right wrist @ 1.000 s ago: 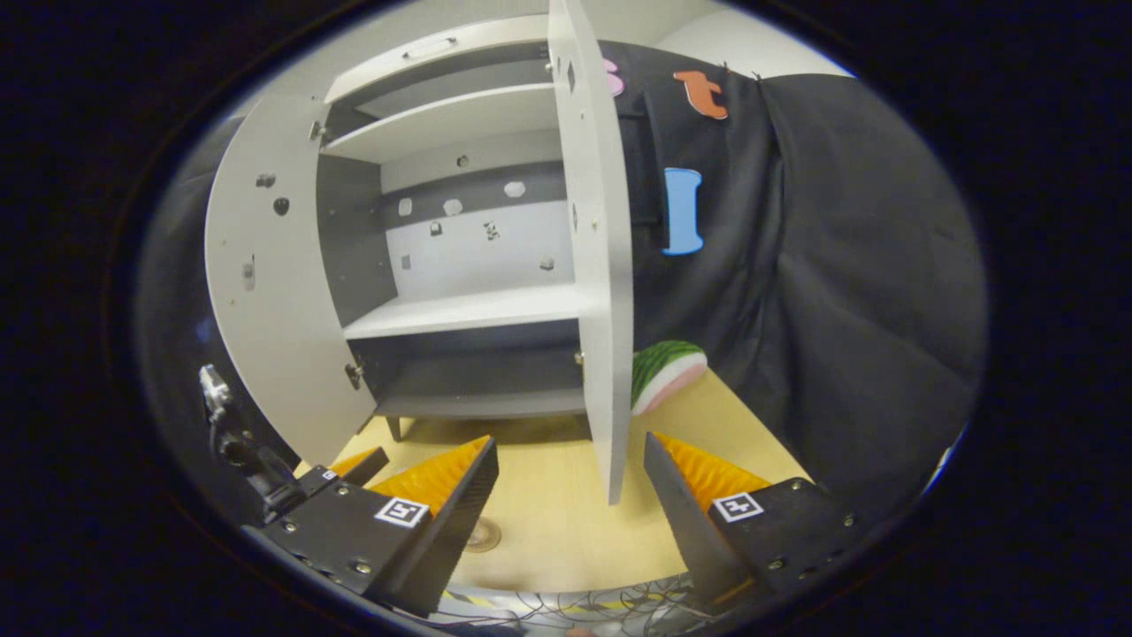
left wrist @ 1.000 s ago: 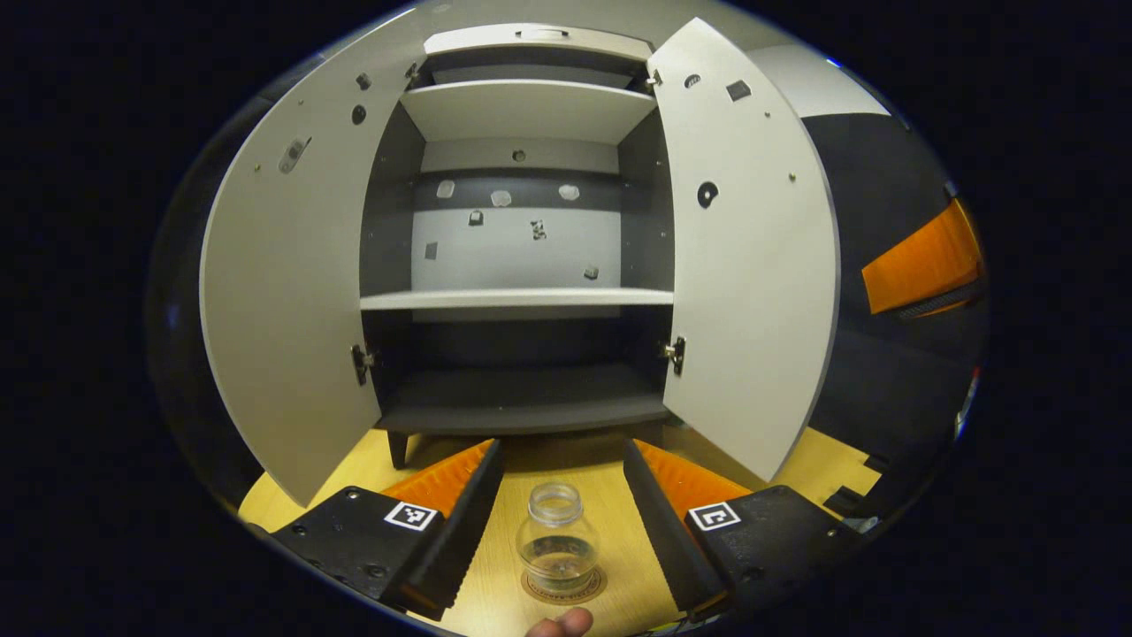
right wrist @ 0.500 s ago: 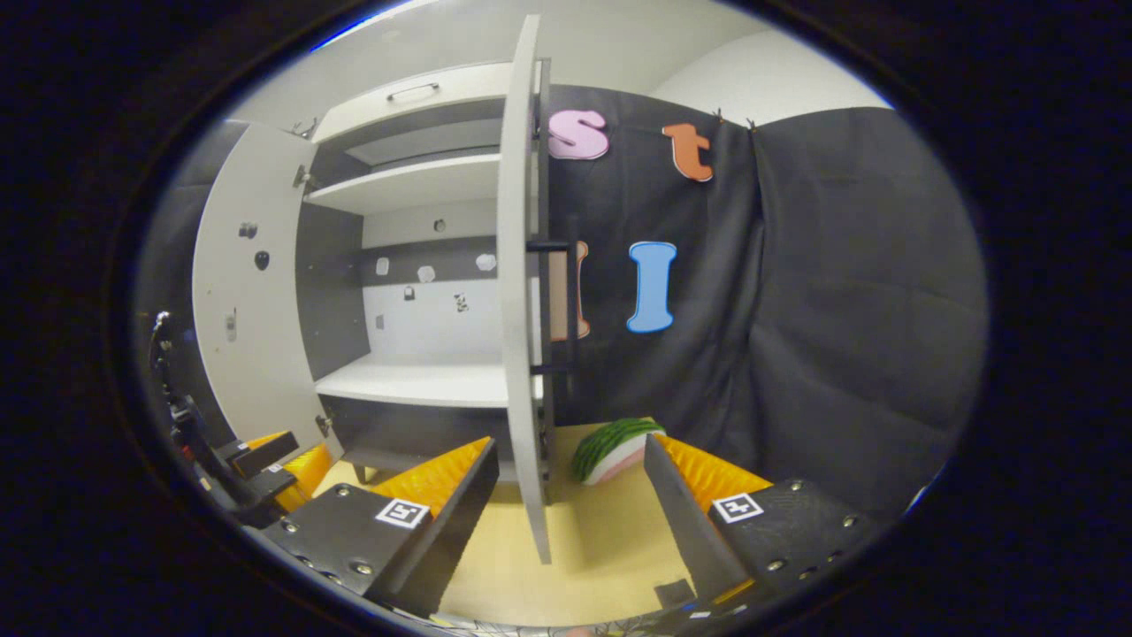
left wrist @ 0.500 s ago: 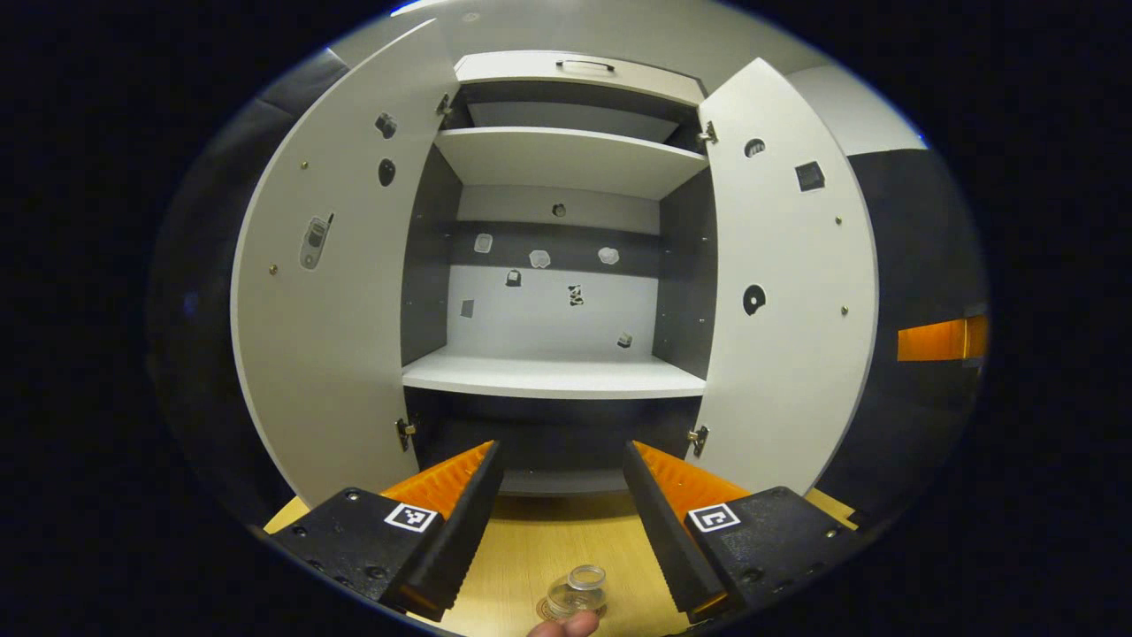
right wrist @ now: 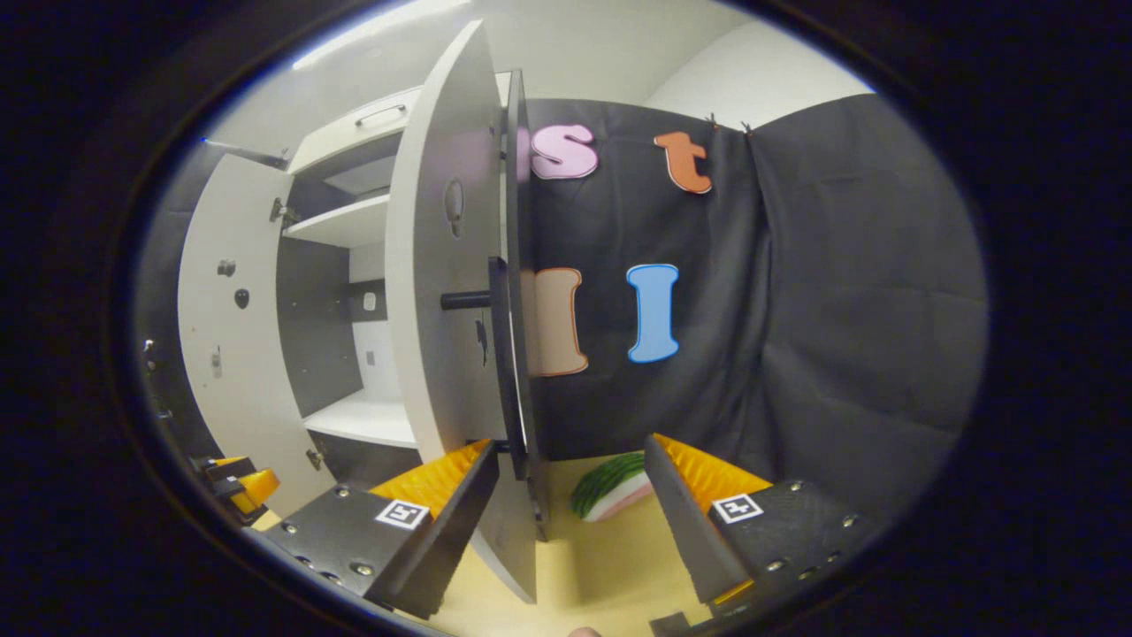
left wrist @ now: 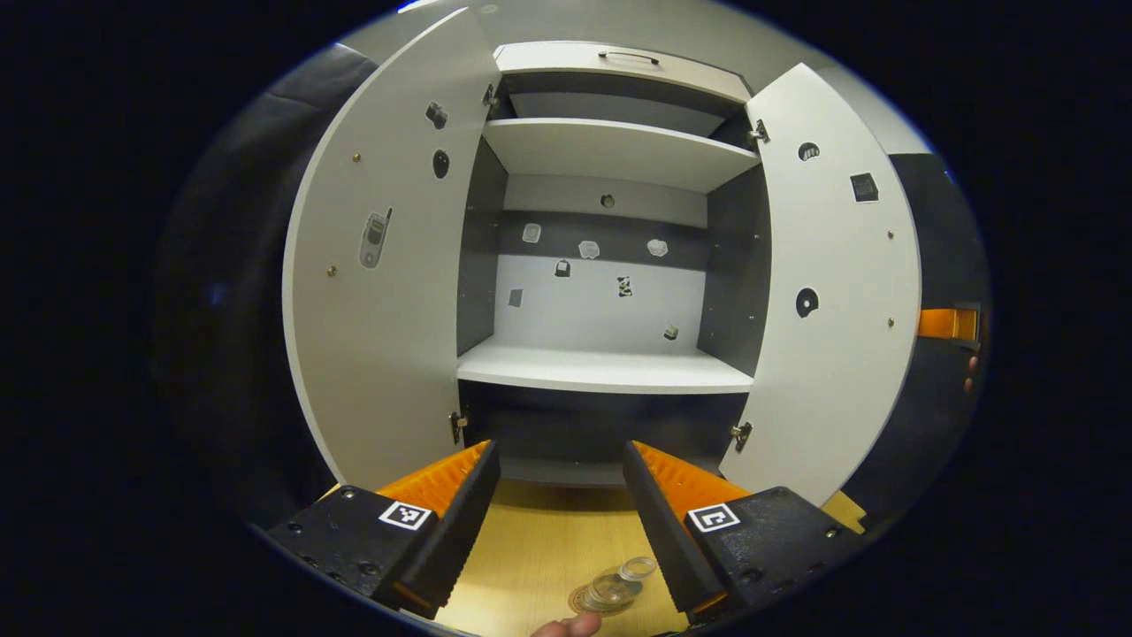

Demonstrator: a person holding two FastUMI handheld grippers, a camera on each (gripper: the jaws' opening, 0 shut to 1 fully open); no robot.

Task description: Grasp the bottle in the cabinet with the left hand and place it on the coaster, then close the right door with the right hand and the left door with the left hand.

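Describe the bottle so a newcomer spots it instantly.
Start at the open cabinet with both doors swung wide. On the wooden table in front of it, near the table's front edge, stands a small clear bottle on a round coaster. It is the one see-through thing there, wide-mouthed and capless, just below the left gripper and its open jaws.

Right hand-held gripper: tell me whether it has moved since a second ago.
Yes. The right hand-held gripper has shifted rightward around the right door: earlier the door stood edge-on; now its outer face and handle show, with the door's edge between the open fingers.
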